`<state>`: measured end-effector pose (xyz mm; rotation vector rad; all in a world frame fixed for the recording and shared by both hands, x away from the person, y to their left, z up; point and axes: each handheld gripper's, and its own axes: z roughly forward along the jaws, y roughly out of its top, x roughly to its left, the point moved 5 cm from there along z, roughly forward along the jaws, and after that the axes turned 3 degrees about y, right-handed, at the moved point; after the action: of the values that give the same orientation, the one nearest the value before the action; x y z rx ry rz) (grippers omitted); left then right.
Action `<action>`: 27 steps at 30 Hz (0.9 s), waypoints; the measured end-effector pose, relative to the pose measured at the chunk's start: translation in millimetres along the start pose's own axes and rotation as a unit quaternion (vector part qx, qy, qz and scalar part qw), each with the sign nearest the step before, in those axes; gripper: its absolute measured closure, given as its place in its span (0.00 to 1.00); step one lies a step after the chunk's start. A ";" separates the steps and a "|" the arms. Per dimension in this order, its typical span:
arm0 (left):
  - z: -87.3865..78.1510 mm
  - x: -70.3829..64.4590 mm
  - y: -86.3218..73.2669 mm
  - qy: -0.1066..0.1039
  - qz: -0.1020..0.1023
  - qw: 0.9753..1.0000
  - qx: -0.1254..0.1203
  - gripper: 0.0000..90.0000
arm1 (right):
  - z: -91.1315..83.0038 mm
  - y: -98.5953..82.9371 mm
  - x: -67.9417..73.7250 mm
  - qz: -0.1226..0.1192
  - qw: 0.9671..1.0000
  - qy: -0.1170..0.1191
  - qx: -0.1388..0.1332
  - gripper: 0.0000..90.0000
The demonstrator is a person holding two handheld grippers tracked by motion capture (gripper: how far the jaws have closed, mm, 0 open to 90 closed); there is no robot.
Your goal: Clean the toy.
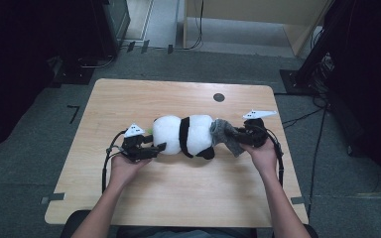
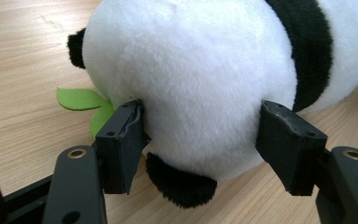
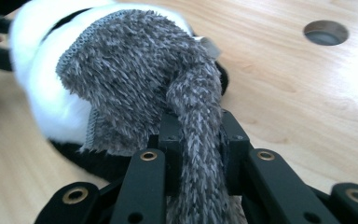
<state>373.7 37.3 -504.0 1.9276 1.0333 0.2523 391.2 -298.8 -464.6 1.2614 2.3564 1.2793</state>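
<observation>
While the plush panda [image 1: 186, 135] lies on its side across the middle of the wooden table [image 1: 178, 198], the person works at both ends of it. At its head the left gripper [image 2: 203, 135] has its jaws spread wide, one pad touching each side of the white fur, beside a green felt leaf [image 2: 81, 100]. At the other end the right gripper [image 3: 200, 140] has its jaws clamped on a grey fuzzy cloth [image 3: 135, 79] draped over the panda's rear.
</observation>
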 end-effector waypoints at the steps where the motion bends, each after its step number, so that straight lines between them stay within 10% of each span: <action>1: 0.4 -0.2 -0.1 0.000 0.003 1.000 0.001 0.37 | 1.7 1.4 -1.3 0.004 1.000 -0.002 -0.001 0.85; 9: 5.2 0.9 0.4 -0.013 0.002 1.000 -0.001 0.33 | 19.2 9.5 -2.7 0.009 1.000 0.006 -0.001 0.86; 16: 4.1 -3.4 5.0 -0.018 0.004 1.000 0.005 0.55 | 26.6 8.6 -1.6 0.014 1.000 0.015 -0.001 0.87; 27: -3.2 -0.4 1.1 -0.034 0.011 0.999 0.000 0.41 | 26.1 5.7 -15.6 0.022 1.000 0.001 -0.007 0.86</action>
<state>372.4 38.7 -501.2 1.9350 0.9676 0.1969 417.5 -293.1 -479.8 1.3145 2.3301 1.3090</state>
